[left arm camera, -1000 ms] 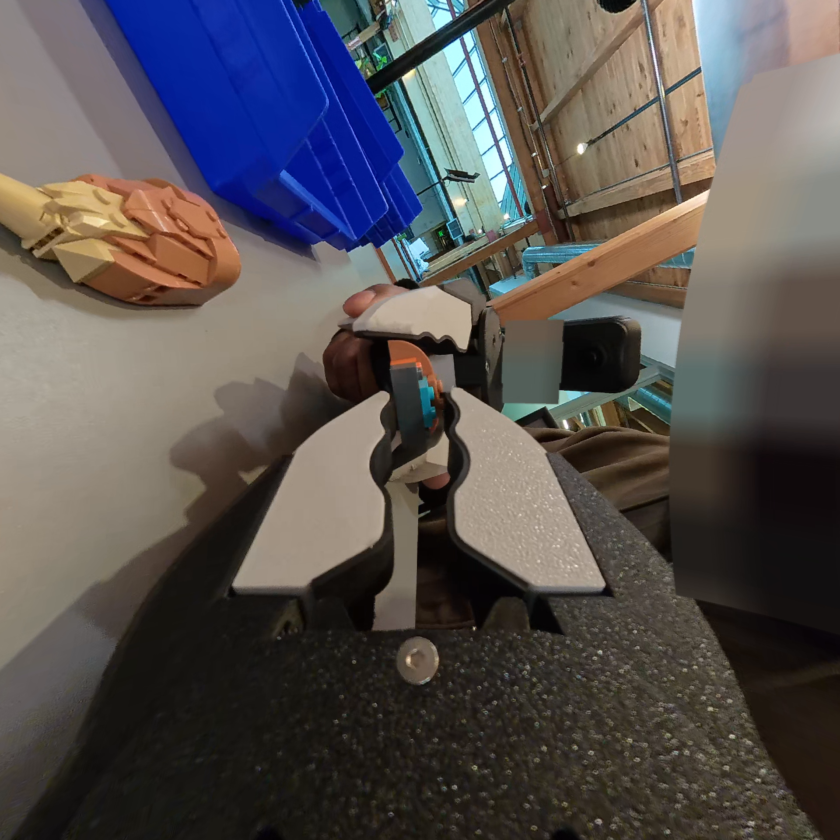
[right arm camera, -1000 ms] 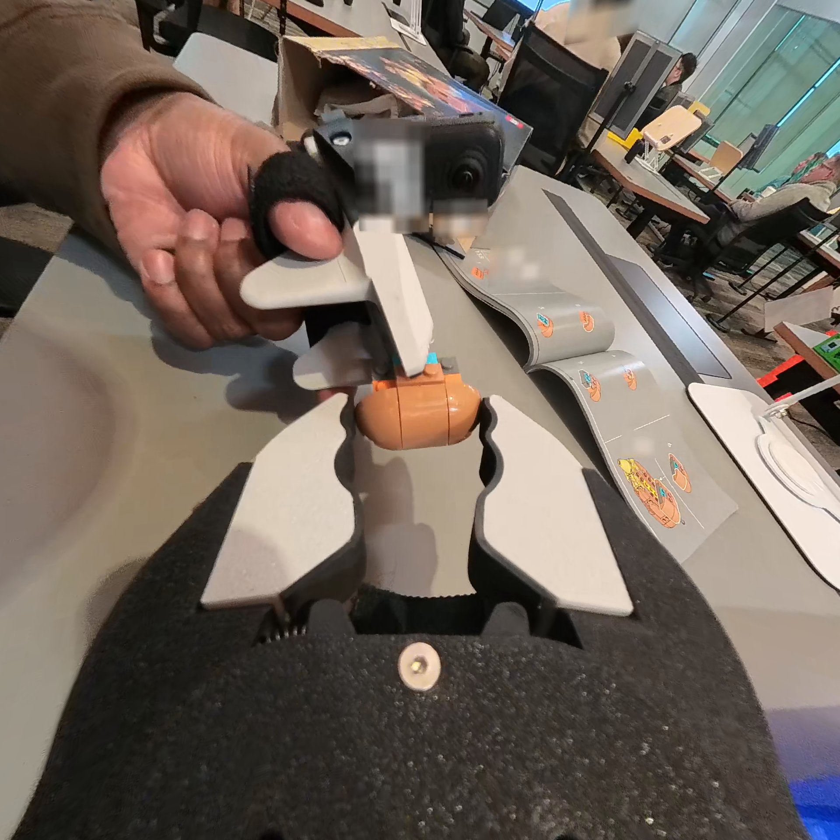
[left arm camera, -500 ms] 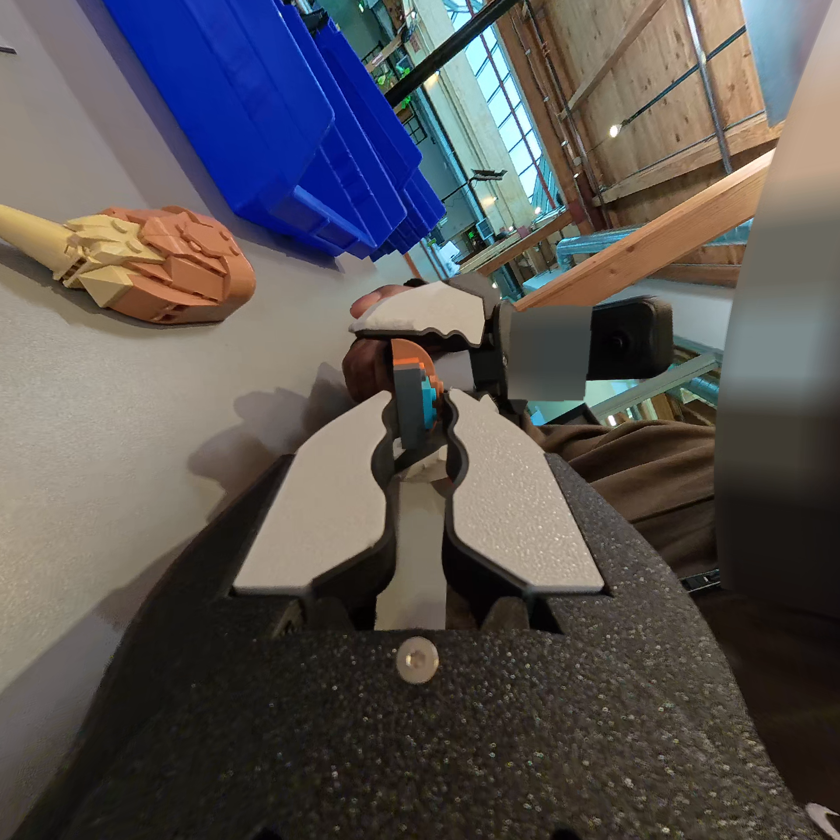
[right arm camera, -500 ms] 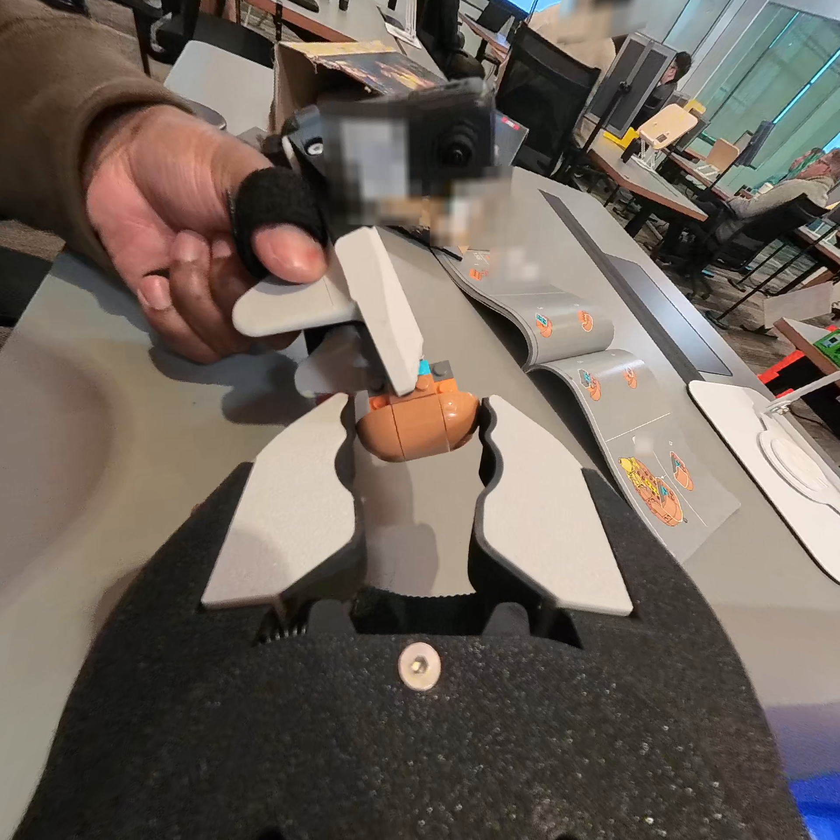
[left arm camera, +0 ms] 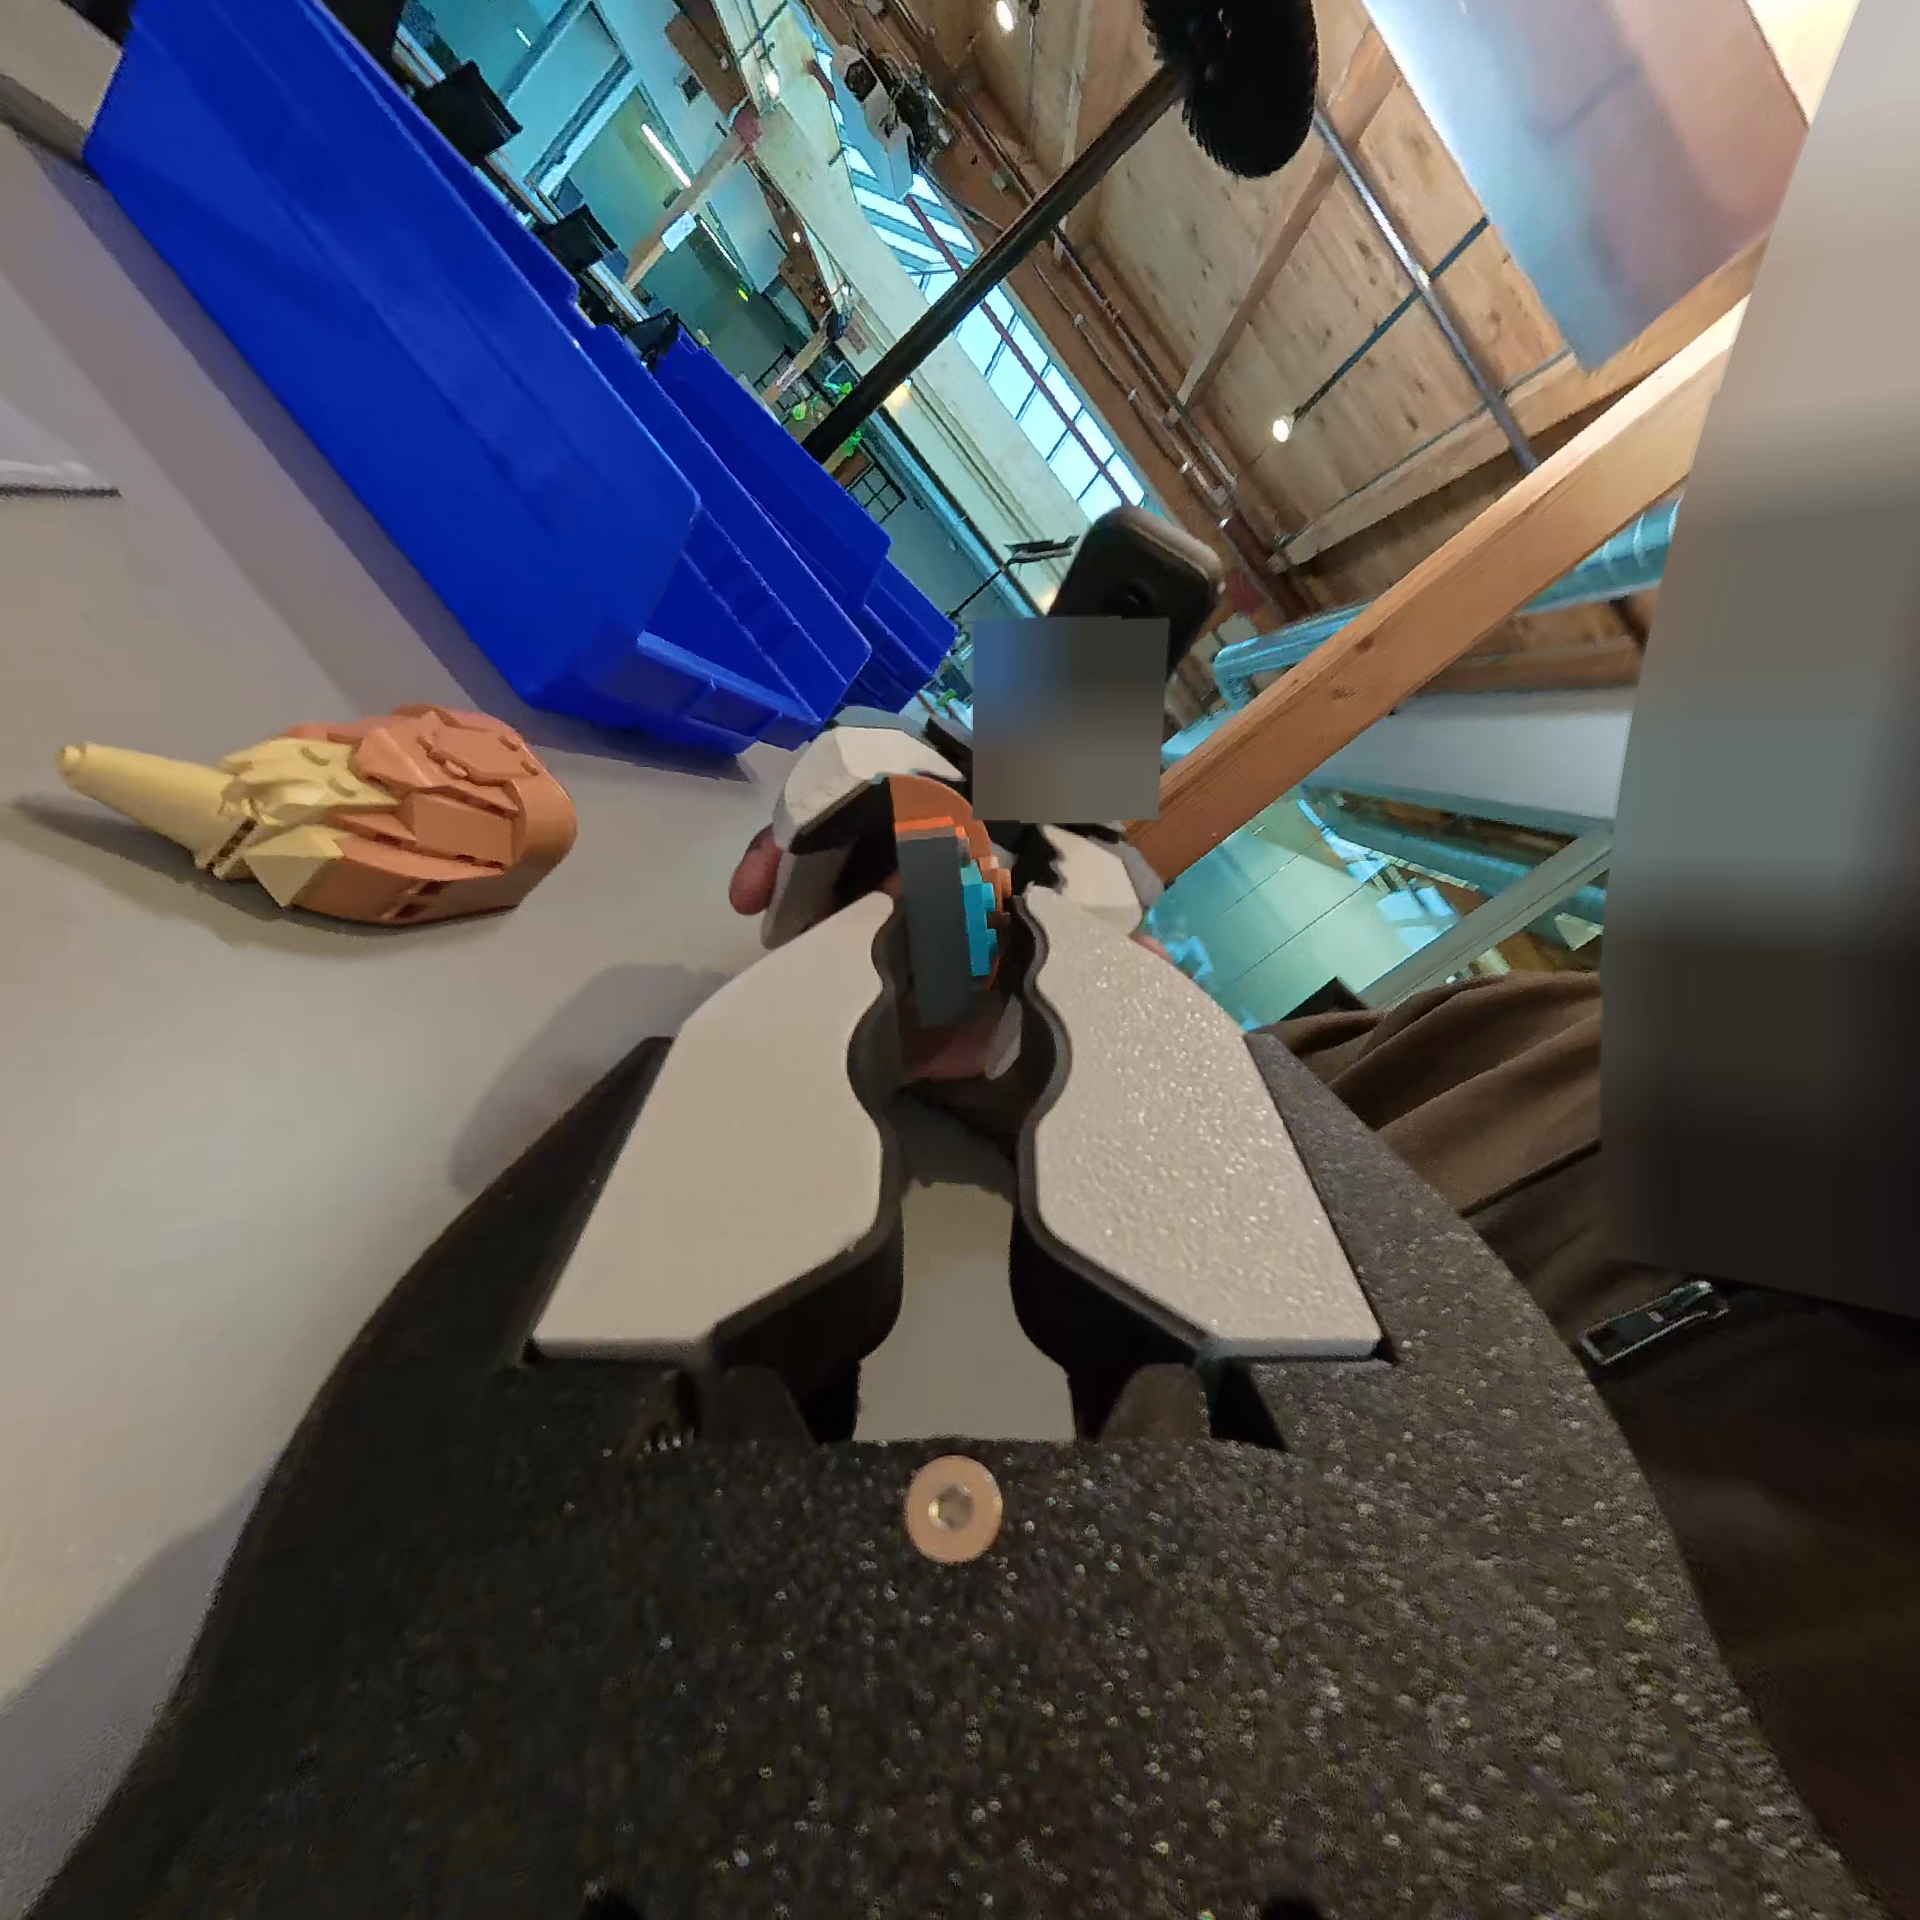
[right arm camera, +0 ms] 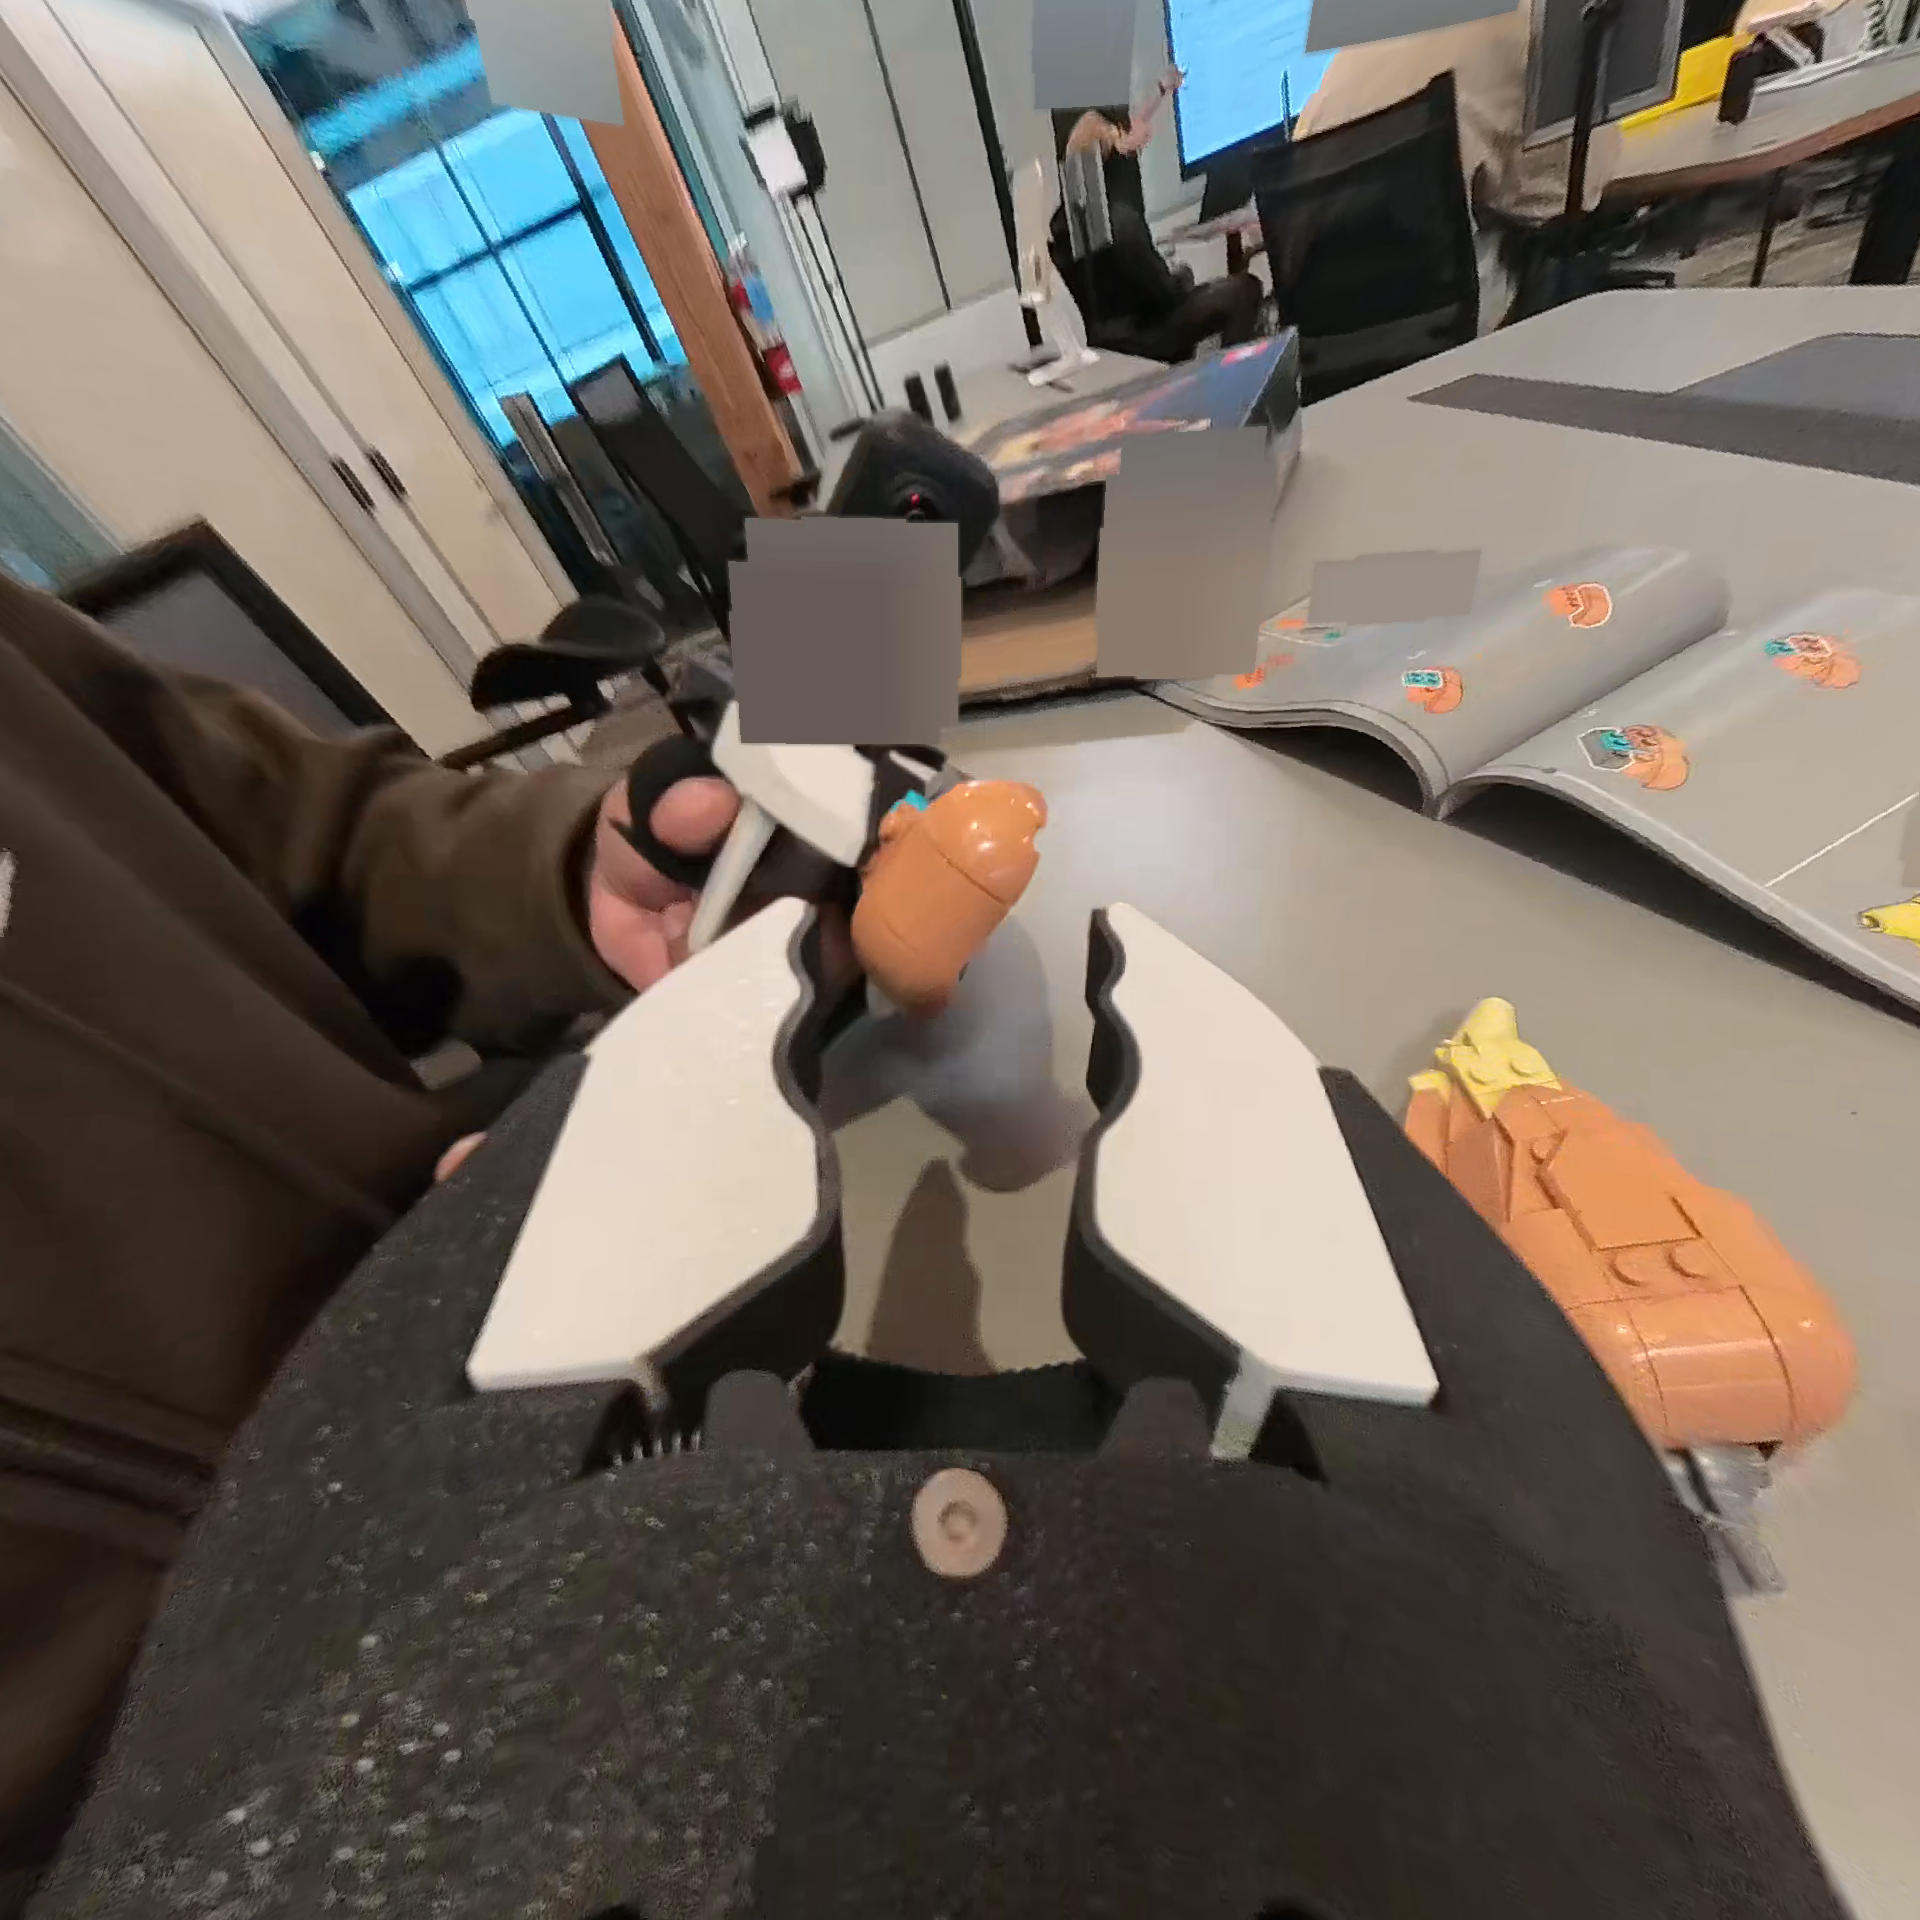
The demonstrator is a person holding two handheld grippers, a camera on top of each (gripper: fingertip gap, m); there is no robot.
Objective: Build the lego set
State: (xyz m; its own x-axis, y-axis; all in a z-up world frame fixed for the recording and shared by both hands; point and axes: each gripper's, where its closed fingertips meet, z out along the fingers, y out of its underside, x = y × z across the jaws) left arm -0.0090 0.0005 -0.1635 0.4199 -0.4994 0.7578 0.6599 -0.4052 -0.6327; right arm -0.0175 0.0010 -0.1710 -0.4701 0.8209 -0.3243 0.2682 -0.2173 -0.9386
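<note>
Between the grey fingertips of the left gripper [left arm camera: 951,940], a small lego piece [left arm camera: 943,914] is pinched tight, its dark grey plate edge-on, with teal and orange bricks showing beside it. From the other side, the right wrist view has that same piece as a rounded orange lump [right arm camera: 951,883], held up off the grey table [right arm camera: 1299,935] out in front. The right gripper [right arm camera: 945,956] has its jaws spread wide with nothing between them; the piece sits just beyond its left fingertip, not touching so far as can be told. A hand [right arm camera: 649,873] with a black strap on one finger works the far gripper, brown sleeve [right arm camera: 260,883] trailing back. Just beside the right gripper, on the table, lies a bigger orange-and-yellow lego assembly [right arm camera: 1621,1247]; the left view has it near the table's far side [left arm camera: 374,810]. Further back, an open instruction booklet [right arm camera: 1662,727], and blue bins [left arm camera: 436,416] stacked along the table edge.
</note>
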